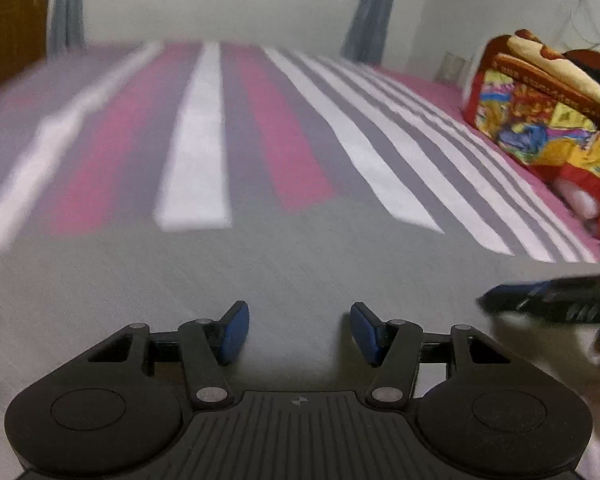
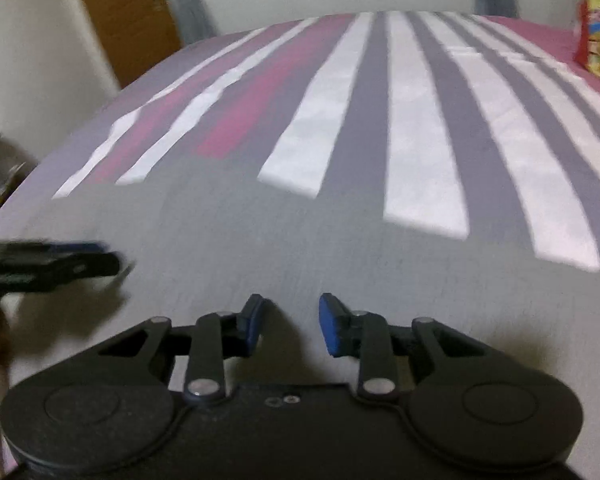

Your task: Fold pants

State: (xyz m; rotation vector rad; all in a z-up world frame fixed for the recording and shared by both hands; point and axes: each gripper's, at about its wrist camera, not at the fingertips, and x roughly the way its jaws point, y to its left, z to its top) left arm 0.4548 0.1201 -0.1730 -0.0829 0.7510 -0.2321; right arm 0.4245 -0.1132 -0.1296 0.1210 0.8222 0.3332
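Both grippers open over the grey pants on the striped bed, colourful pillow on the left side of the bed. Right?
Nearly. The pillow is on the right side of the bed, as the left wrist view shows. The rest holds: left gripper and right gripper are open, empty, over the grey pants.

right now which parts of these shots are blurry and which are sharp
Left wrist view: left claw is sharp, the striped sheet and grey pants are smeared. Right wrist view: right claw is sharp, the bed is streaked, and the other claw at the left edge is blurred.
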